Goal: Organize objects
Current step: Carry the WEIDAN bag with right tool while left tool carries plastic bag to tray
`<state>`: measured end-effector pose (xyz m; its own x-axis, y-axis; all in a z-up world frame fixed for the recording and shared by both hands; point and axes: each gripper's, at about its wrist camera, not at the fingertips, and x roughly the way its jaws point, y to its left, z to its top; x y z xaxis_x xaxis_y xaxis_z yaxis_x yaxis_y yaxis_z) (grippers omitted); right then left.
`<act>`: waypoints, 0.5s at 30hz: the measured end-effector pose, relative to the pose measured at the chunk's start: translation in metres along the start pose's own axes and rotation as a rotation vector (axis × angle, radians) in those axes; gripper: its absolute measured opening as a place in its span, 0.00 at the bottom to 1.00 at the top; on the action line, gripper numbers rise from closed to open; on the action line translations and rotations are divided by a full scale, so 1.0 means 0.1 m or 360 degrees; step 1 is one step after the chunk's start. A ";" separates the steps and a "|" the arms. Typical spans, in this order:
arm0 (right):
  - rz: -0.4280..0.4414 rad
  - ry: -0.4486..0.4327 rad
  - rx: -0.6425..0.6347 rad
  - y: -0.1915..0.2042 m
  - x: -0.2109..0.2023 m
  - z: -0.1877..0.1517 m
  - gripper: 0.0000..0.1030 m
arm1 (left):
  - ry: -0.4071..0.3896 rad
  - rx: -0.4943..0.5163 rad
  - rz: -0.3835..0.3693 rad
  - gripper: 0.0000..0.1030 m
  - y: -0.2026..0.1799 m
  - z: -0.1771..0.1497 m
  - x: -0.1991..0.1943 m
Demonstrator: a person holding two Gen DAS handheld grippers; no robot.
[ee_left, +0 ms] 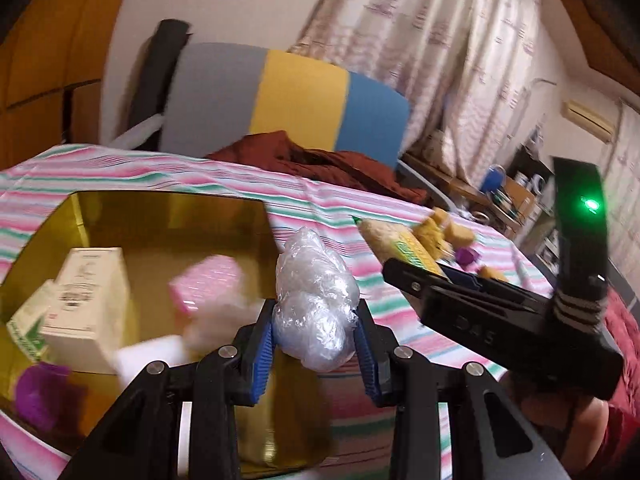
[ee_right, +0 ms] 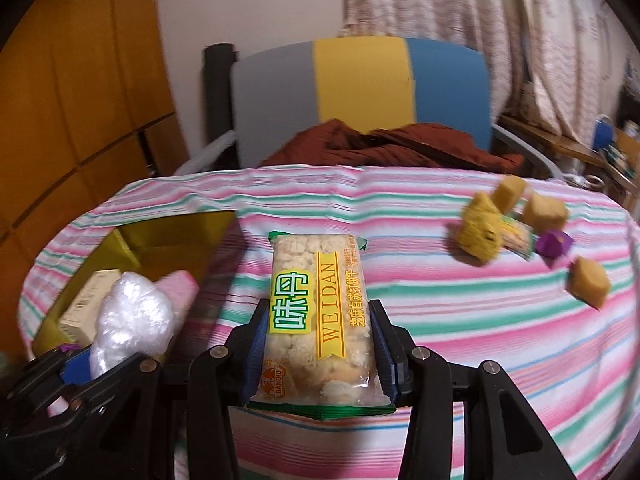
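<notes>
My left gripper [ee_left: 314, 322] is shut on a crumpled clear plastic bag [ee_left: 316, 300], held just above the right edge of a gold box [ee_left: 168, 216]. In the box lie cream cartons [ee_left: 86, 300], a pink packet [ee_left: 208, 284] and a purple piece [ee_left: 40, 392]. My right gripper [ee_right: 318, 344] is shut on a clear cracker packet [ee_right: 320, 312] with green and yellow print, held above the striped cloth. The right gripper also shows in the left wrist view [ee_left: 404, 270], to the right of the bag. In the right wrist view the left gripper [ee_right: 86, 360] with the bag [ee_right: 128, 320] is at lower left.
A striped cloth [ee_right: 480, 320] covers the table. Yellow sponge-like blocks [ee_right: 544, 210], a purple piece [ee_right: 554, 242] and a small packet [ee_right: 516, 236] lie at the right. Behind the table stands a grey, yellow and blue chair [ee_right: 360, 88] with brown cloth [ee_right: 392, 144] on it.
</notes>
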<state>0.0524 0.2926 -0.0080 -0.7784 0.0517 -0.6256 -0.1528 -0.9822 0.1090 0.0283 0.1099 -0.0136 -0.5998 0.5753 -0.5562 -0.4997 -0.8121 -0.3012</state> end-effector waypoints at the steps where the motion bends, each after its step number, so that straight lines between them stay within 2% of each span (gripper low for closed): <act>1: 0.0031 0.0005 -0.0017 0.08 0.02 0.03 0.46 | -0.0003 -0.0012 0.0020 0.35 0.07 0.03 0.00; 7: 0.0217 0.0088 -0.0105 0.53 0.28 0.25 0.46 | 0.0091 -0.0050 0.0161 0.35 0.46 0.22 0.18; 15: 0.0237 0.0202 -0.0305 0.97 0.79 0.50 0.46 | 0.0243 -0.0083 0.0250 0.35 0.79 0.29 0.46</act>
<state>-0.0545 0.2104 -0.0082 -0.6992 -0.1072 -0.7069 0.0851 -0.9941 0.0666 -0.0570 0.0755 -0.0402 -0.5639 0.4232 -0.7092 -0.3724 -0.8968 -0.2390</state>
